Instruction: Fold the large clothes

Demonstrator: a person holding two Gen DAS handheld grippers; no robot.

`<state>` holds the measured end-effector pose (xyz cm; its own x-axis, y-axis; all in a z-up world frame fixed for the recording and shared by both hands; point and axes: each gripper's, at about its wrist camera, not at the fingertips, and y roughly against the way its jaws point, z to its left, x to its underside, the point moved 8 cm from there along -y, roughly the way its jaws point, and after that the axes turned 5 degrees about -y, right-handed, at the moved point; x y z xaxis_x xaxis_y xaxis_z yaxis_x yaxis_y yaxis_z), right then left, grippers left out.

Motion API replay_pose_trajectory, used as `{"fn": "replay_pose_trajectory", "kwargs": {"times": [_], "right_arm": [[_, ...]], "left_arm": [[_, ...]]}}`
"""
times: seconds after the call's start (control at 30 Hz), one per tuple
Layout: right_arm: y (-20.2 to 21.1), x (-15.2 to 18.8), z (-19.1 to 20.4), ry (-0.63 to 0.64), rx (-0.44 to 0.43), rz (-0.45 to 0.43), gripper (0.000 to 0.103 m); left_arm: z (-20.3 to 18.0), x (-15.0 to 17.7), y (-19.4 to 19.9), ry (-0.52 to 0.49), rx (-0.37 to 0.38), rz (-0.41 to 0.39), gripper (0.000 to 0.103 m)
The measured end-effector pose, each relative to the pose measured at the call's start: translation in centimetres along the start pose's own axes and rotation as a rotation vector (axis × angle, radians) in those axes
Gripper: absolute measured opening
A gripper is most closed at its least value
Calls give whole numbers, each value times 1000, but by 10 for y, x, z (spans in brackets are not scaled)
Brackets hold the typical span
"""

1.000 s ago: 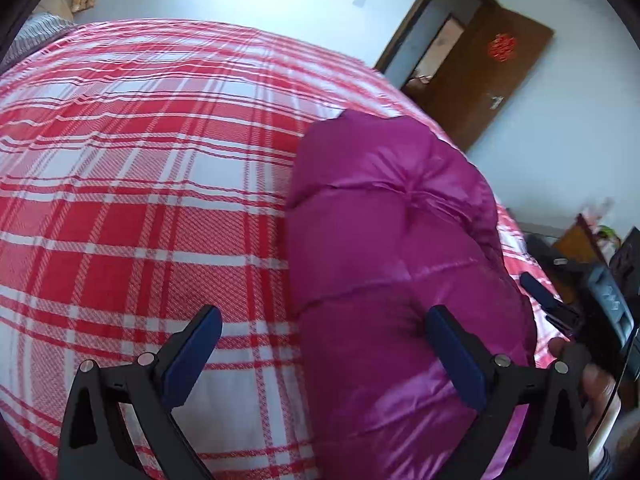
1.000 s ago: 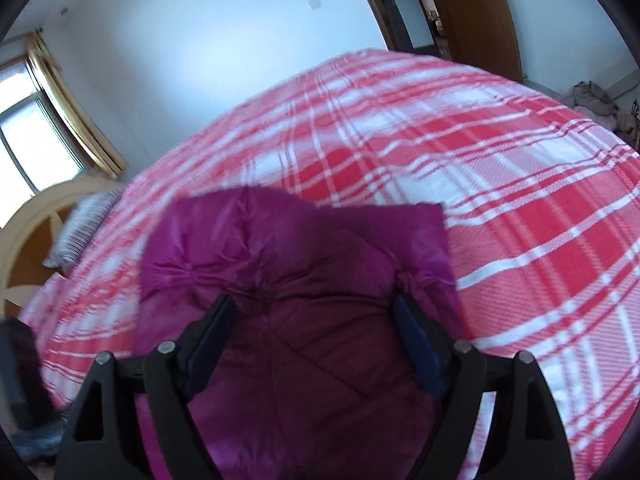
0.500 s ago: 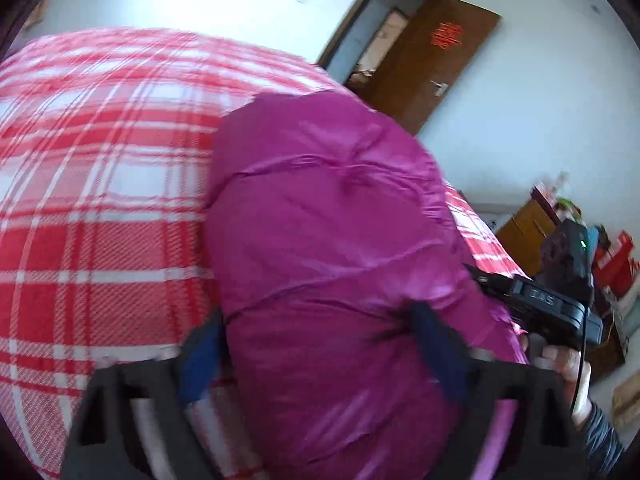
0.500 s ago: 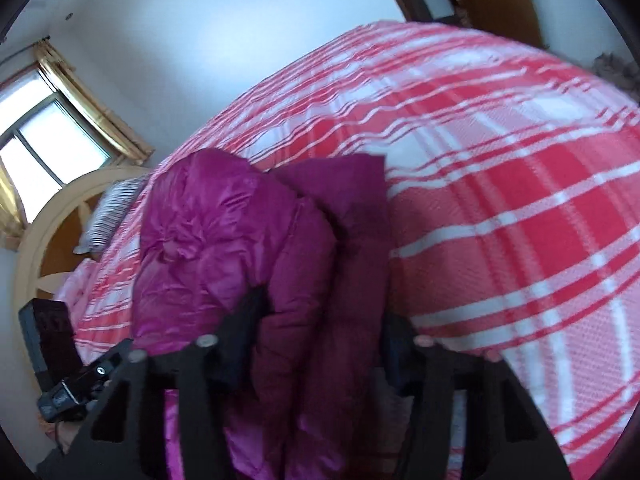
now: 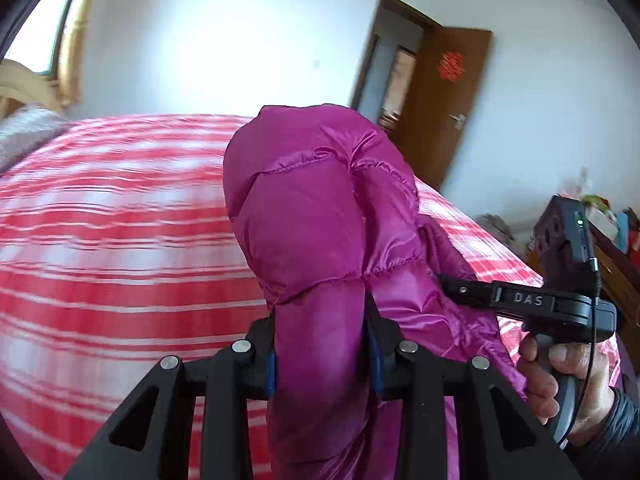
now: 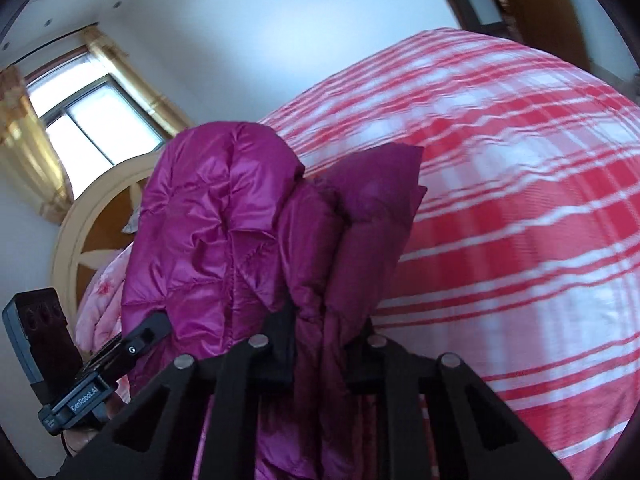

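Note:
A magenta quilted down jacket (image 5: 320,216) is bunched and lifted off the red-and-white plaid bed (image 5: 120,240). My left gripper (image 5: 322,356) is shut on one thick fold of it. The jacket also fills the middle of the right wrist view (image 6: 224,232), where my right gripper (image 6: 320,340) is shut on another fold. The right gripper also shows at the right of the left wrist view (image 5: 520,300), held by a hand. The left gripper shows at the lower left of the right wrist view (image 6: 100,376). The fingertips are buried in fabric.
The plaid bed (image 6: 520,200) spreads out under both grippers. A wooden headboard (image 6: 96,232) and a window (image 6: 92,128) are at one end. A brown door (image 5: 448,104) stands open behind. A cluttered cabinet (image 5: 608,232) is beside the bed.
Both grippers have closed on the jacket and raised it from the bed. It lay flat one second ago with both grippers open over it.

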<state>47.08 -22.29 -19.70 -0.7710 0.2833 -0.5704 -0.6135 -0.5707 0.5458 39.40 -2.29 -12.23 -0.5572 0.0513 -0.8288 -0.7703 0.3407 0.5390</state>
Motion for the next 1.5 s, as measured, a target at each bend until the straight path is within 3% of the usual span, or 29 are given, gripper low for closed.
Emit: {"fn": "replay_pose_trajectory", "kwargs": {"times": [0.3,0.53,0.67,0.8,1.37,1.43,1.5], "right_arm": [[-120,38,168,151,-207,174,19],[-201,77,245,244,-233,277,19],[-229,85,245,248,-193,303,19],[-242,88,225,230,-139,324,20],[-242,102,203,220,-113,343,30],[-241,102,202,218,-106,346,36],[-236,100,202,231,-85,329,52]], "left_arm": [[128,24,84,78,-289,-27,35],[200,71,93,175,-410,18,36],[218,97,88,232,-445,53,51],[221,108,87,251,-436,53,59],[225,112,79,262,-456,58,69],[224,110,83,264,-461,63,69],[223,108,91,274,-470,75,70]]}}
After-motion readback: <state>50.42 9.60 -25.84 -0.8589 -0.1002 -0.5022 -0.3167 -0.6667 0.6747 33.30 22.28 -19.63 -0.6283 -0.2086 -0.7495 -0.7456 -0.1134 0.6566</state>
